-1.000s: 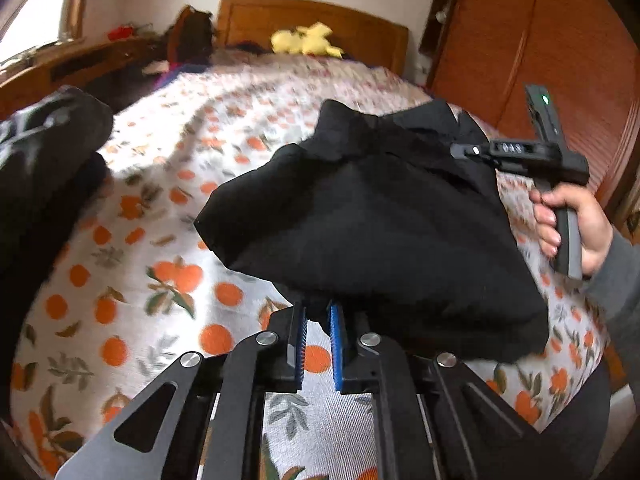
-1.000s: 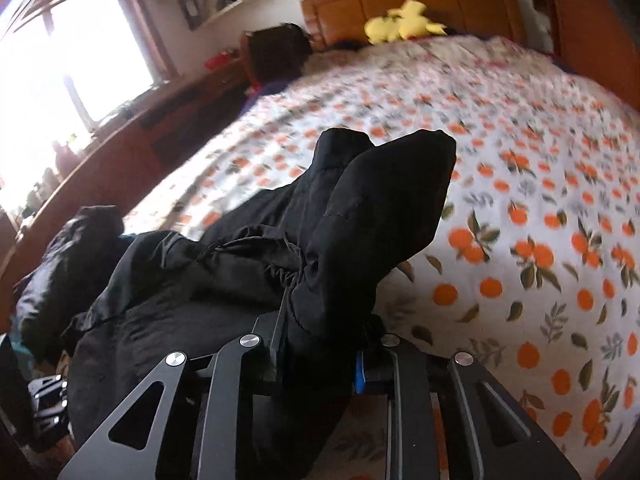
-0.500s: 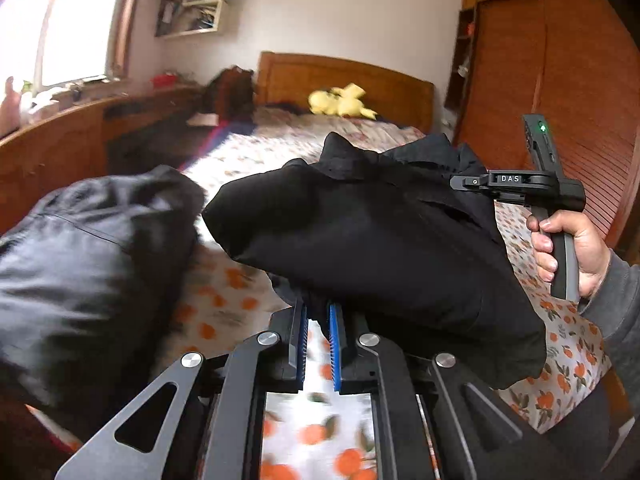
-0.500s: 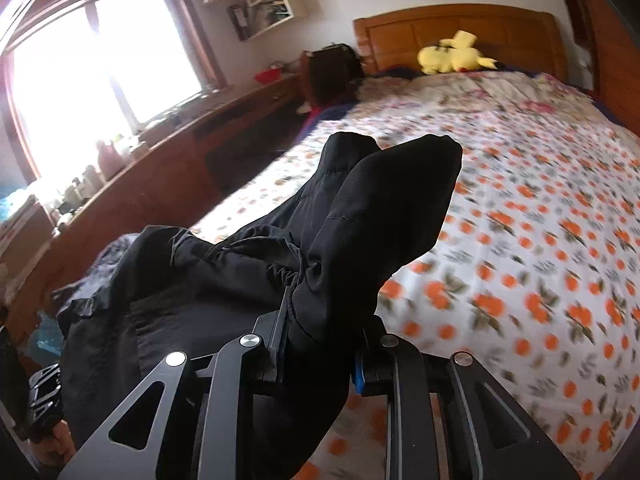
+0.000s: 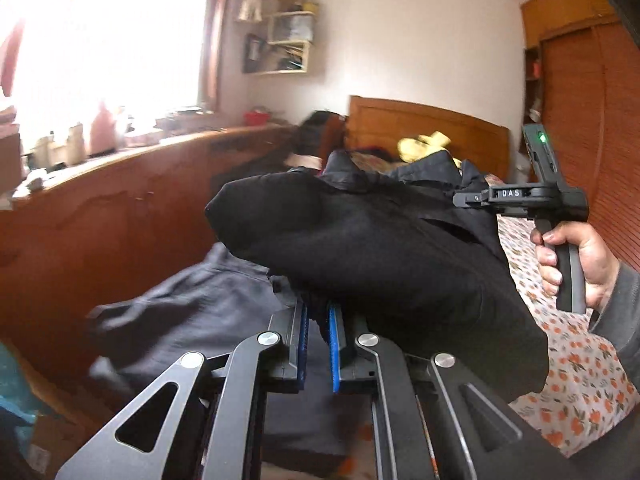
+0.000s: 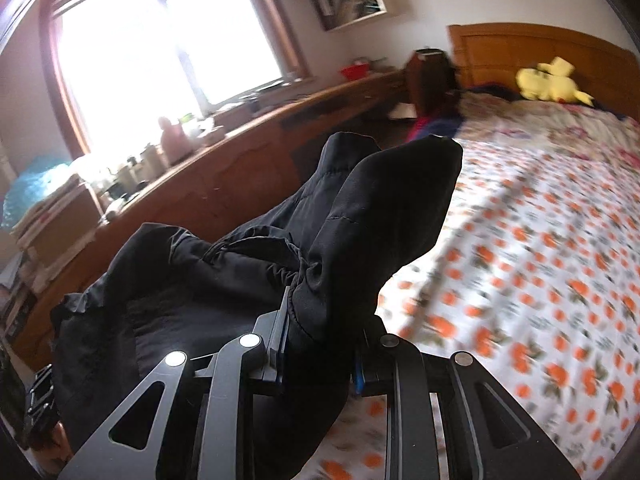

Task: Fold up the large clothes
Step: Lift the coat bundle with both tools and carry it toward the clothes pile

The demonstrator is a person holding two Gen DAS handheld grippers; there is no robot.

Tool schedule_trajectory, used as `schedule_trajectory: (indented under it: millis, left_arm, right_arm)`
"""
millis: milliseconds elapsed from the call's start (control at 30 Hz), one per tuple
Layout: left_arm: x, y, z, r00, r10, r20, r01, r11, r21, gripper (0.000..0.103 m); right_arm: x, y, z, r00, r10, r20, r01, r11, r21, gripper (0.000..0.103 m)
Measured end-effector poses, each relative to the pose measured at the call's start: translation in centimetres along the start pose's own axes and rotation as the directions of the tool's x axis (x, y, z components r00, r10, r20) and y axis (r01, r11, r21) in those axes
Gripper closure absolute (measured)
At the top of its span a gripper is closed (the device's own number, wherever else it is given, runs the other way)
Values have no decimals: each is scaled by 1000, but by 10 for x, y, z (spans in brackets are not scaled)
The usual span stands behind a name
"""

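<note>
Black garment [image 5: 380,256] is held up in the air between both tools, clear of the bed. The left tool [image 5: 318,320] has its two blue-padded fingers [image 5: 334,344] drawn close together, pinching a thin bunched edge of the fabric at their tips, with a narrow slit left between the pads lower down. From that pinch the cloth spreads up and to the right in a broad fold whose lower corner hangs down past the tool's right linkage. The right tool [image 6: 320,344] is clamped on a thick wad of the same garment [image 6: 360,240]; the cloth fills the whole gap between its fingers and rises beyond them in two rounded lobes, while the rest sags away to the left of that view. In the left wrist view the right tool [image 5: 464,200] shows from the side, its front end buried in the cloth, with the right hand [image 5: 576,264] wrapped around its handle and a green light lit on top.

Below the left tool a second dark grey garment [image 5: 192,320] lies crumpled near the bed's left edge. The bed [image 6: 540,280] carries a white sheet printed with oranges, and a yellow plush toy [image 6: 548,82] sits against the wooden headboard [image 6: 520,46]. A long wooden bench [image 6: 240,152] with bottles and clutter runs along the wall under the bright window [image 6: 160,52], beside the bed's left edge.
</note>
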State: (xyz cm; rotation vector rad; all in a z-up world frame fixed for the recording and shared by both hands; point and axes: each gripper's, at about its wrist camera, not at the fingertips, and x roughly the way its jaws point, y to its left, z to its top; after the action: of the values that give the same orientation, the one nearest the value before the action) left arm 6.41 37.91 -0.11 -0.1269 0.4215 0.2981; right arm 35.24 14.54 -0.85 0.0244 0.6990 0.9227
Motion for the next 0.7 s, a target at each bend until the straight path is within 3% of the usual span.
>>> schedule_trajectory:
  millis: [300,467,567,633,700]
  left_arm:
    - [-24,67,21,992,117,36,-116,992,-42,94]
    - [-24,94,9,986,169,0,-169,984,-50,94]
    - [-13,108,-13,983,174,-59,-178,982,-63,94]
    - [-10,114,-26,980,186,-71,-191,979,-73,94]
    - [-11,123,-35,981,175,-80,-184,977,-109,93]
  right_arm:
    - [51,79,30,996,87,2,-87,993,-85,82]
    - [83,104,27,995,95,-33,-98,989,-109,81]
    - [108,106,10,994,66,-90,-77,989,-123,78]
    - [131,103,-8,986,2,-168,-26,990,-137,74]
    - [139,101,-19,982,-43,-186,14,988,-155,68]
